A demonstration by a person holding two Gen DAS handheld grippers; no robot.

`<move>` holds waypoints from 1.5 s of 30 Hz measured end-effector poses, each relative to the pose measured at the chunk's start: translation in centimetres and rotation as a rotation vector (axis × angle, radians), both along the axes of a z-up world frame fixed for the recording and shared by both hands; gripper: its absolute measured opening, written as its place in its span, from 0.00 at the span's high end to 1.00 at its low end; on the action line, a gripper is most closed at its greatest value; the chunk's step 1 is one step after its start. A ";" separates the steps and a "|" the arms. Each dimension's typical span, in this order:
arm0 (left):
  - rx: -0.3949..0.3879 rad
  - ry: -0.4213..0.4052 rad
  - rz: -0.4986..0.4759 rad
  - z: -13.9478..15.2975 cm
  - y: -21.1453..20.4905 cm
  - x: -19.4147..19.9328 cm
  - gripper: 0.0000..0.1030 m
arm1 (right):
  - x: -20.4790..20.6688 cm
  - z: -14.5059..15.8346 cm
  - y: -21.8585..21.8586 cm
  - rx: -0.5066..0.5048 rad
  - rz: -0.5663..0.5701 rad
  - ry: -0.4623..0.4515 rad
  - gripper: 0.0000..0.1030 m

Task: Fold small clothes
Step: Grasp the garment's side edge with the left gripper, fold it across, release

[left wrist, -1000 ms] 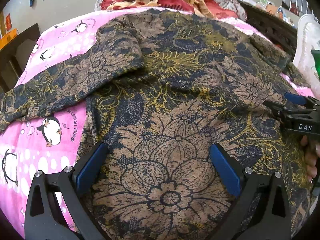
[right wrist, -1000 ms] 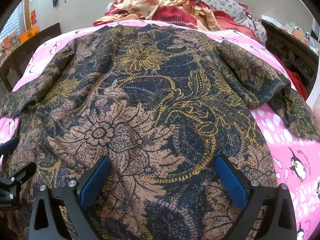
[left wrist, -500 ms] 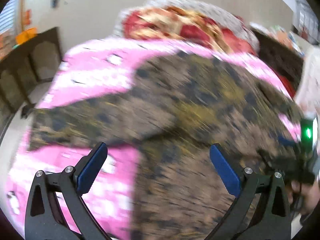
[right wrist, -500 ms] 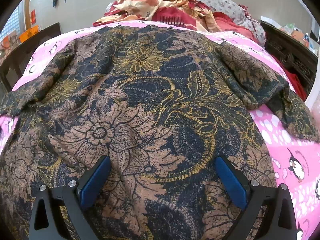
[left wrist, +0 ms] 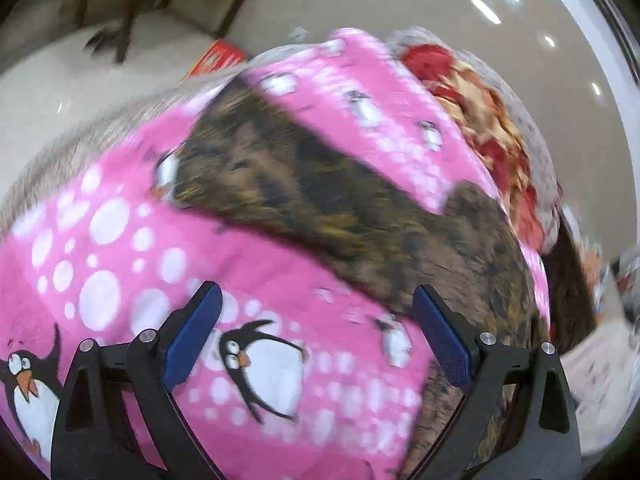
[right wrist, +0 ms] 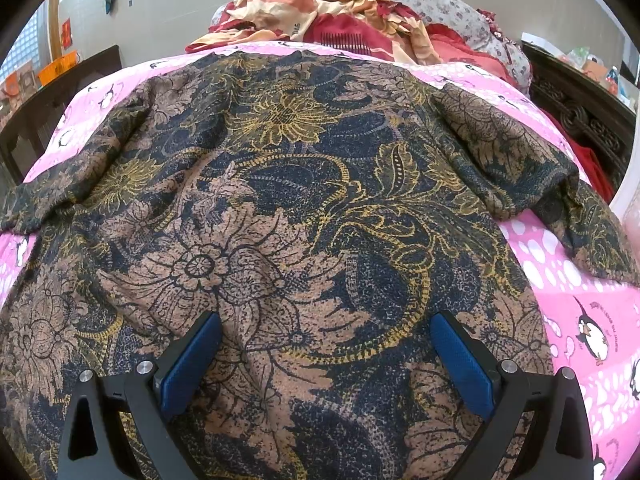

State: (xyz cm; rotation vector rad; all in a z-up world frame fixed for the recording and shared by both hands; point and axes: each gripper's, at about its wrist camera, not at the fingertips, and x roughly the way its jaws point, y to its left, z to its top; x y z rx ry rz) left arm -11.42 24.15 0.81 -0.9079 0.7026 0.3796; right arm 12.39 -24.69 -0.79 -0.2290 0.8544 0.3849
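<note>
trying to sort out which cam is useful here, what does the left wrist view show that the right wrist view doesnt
Left wrist only: the left gripper, open, its jaws having just been closing a little with nothing between them, above a large penguin on the blanket; the picture is blurred and tilted, with pale floor beyond the bed.

Right wrist only: the right gripper, open over the garment's sharp floral body, and its other sleeve.

Both: the dark floral shirt, the pink penguin blanket, the red and cream bedding.

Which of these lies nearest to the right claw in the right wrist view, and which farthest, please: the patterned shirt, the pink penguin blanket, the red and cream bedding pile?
1. Patterned shirt: directly under the right claw.
2. Pink penguin blanket: showing to the right, beyond the shirt's edge.
3. Red and cream bedding pile: far end of the bed, top centre.
</note>
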 end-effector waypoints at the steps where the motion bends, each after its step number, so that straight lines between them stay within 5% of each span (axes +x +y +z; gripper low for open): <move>1: -0.009 -0.042 0.017 -0.1 0.3 -0.2 0.09 | -0.1 0.0 -0.1 0.000 0.000 0.000 0.00; 14: -0.031 -0.150 0.185 1.1 5.4 0.3 0.13 | 0.1 0.0 0.0 0.001 -0.001 0.001 0.00; 16: -0.018 -0.116 0.198 1.1 5.9 0.3 0.50 | 0.1 0.0 -0.1 0.001 -0.001 0.001 0.00; 18: -0.054 -0.086 0.233 0.5 6.9 0.0 0.74 | 0.1 0.0 -0.1 0.002 -0.001 0.002 0.00; 21: -0.071 -0.045 0.241 -0.2 7.4 -0.4 0.90 | 0.1 0.1 0.1 0.000 -0.001 0.006 0.00; 25: 0.002 0.010 0.218 1.4 6.6 -0.1 0.95 | 0.2 0.1 0.3 -0.002 -0.003 0.009 0.00; 31: 0.255 -0.092 0.239 11.8 7.1 -1.2 0.95 | 0.2 0.0 0.2 0.000 -0.004 0.007 0.00; 36: 0.365 -0.152 0.314 18.3 9.7 -3.3 0.95 | 0.2 0.1 0.3 0.004 -0.005 0.003 0.00; 41: 0.409 -0.161 0.162 19.4 6.8 0.6 0.95 | 0.1 0.1 0.1 0.006 -0.004 0.003 0.00; 45: 0.414 -0.220 -0.055 19.1 -1.0 8.0 0.95 | 0.1 0.0 0.1 0.009 -0.004 0.002 0.00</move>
